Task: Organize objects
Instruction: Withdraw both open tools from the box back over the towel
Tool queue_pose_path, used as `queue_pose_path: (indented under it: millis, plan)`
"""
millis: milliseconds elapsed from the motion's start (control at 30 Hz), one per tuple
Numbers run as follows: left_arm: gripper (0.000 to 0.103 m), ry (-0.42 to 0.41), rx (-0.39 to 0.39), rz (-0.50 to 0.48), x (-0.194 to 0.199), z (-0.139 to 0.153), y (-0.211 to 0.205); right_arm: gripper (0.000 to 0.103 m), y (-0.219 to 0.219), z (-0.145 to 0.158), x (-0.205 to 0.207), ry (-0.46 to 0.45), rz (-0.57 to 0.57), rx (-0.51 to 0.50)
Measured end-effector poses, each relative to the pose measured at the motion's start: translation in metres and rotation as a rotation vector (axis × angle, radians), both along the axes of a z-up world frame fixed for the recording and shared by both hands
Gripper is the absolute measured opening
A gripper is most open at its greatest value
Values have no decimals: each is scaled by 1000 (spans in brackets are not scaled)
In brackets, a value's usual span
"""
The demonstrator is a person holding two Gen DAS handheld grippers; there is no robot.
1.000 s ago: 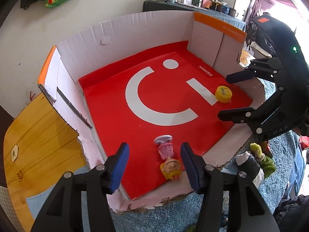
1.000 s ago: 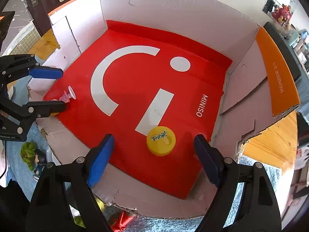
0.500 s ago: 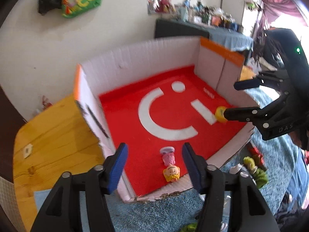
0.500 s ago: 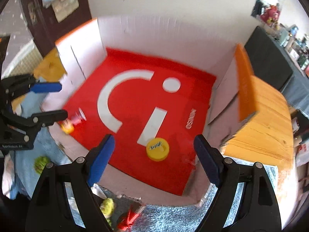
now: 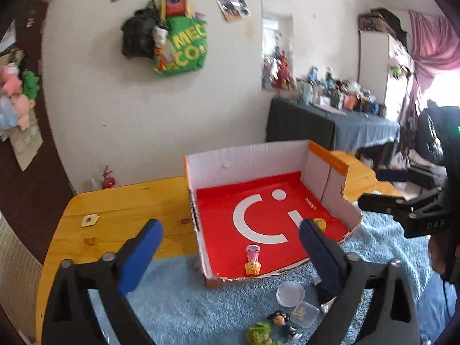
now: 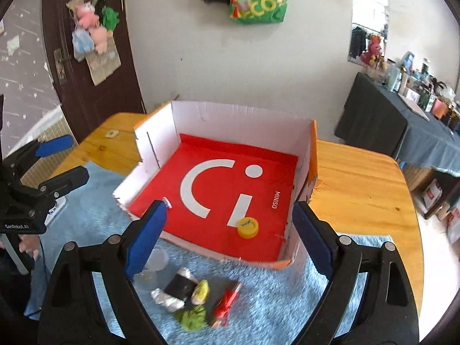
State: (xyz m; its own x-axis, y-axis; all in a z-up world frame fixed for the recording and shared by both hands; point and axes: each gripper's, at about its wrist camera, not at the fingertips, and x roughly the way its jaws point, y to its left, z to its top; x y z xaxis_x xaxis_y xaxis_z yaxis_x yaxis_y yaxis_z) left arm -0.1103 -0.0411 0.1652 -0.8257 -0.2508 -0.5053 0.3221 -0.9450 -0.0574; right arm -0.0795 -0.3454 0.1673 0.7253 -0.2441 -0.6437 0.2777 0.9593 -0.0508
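Left gripper [image 5: 230, 247]: jaws spread and opening, nothing between the pads. Right gripper [image 6: 227, 227]: jaws spread, opening too, nothing gripped; the yellow cap [image 6: 247, 227] shows in the gap but lies on the box floor well below.

Both grippers hang above the near edge of the cardboard box [image 5: 244, 155]. Inside, on its red liner: a small doll [image 5: 253, 261] at the near left, lying with its long axis near-to-far, head toward the near wall; the yellow cap at the near right.

Still outside, on the blue rug [image 6: 273, 302] just near of the box: a clear lid [image 5: 290, 293], a small clear tub [image 5: 304, 314], a dark-haired figure [image 5: 283, 323], a green toy [image 6: 192, 317], a red toy [image 6: 225, 306], a black-and-silver toy [image 6: 175, 290].

Judgement: these lie below and nearer than both jaw pairs. The red toy sits closer to the right gripper, the lid and tub to the left.
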Motion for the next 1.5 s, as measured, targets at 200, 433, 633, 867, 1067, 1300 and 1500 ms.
queue_pose_path:
  millis: [200, 433, 633, 867, 1067, 1300, 1500]
  plan:
    - [103, 54, -9, 87, 34, -1, 16, 98, 32, 4, -36, -97, -33, -102]
    - [103, 120, -8, 173, 72, -19, 37, 98, 53, -6, -73, -193, -81, -101]
    - [103, 119, 9, 185, 89, -53, 54, 101, 62, -37, -84, -176, -108, -111]
    - [103, 69, 77, 181, 96, -94, 65, 101, 66, -81, -92, -158, -149, -77]
    - [103, 56, 61, 173, 97, -105, 76, 101, 65, -99, -96, -123, -168, -44]
    - [103, 14, 67, 170, 94, -123, 86, 101, 67, -108, -99, -97, -169, -51]
    - [103, -18, 100, 169, 92, -134, 86, 101, 64, -116, -98, -76, -170, -34]
